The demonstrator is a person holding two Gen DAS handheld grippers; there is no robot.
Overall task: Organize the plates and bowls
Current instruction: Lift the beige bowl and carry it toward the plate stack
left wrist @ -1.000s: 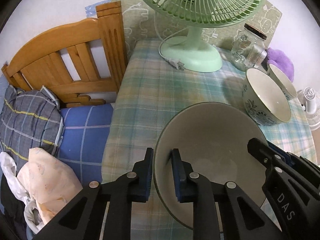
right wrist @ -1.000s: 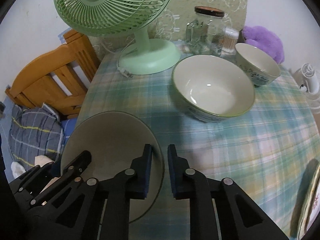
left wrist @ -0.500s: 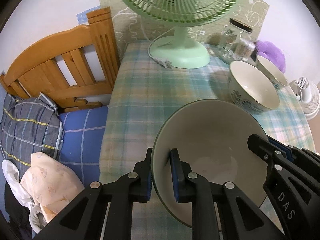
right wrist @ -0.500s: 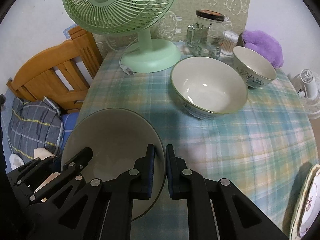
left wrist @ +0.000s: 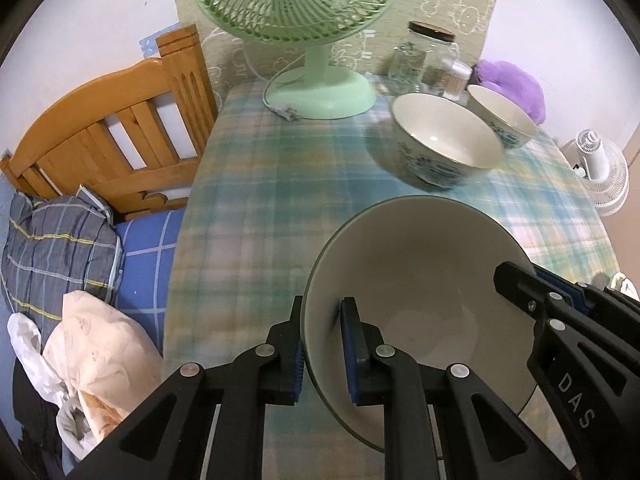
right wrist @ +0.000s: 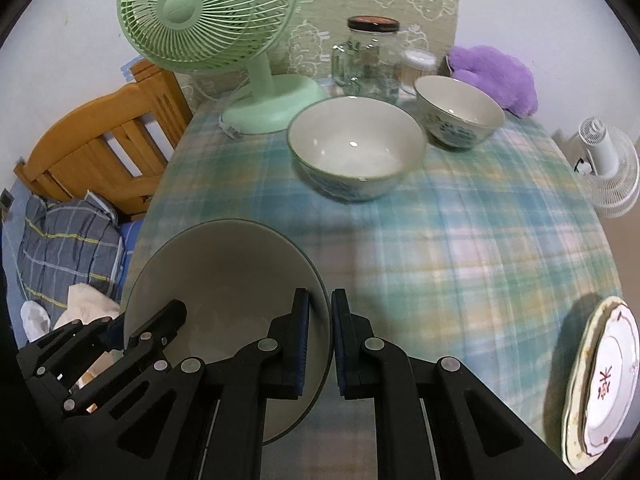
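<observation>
Large bowl — left gripper pinching its left rim, right gripper its right

Both grippers tilt steeply downward, side by side. The left gripper is clamped on the near-left rim of a bowl; the right gripper pinches its opposite rim, 2 fingers each.

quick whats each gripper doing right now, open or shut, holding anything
Left gripper: shut on the left rim of the large grey bowl.
Right gripper: shut on the opposite rim of the same bowl.
</observation>
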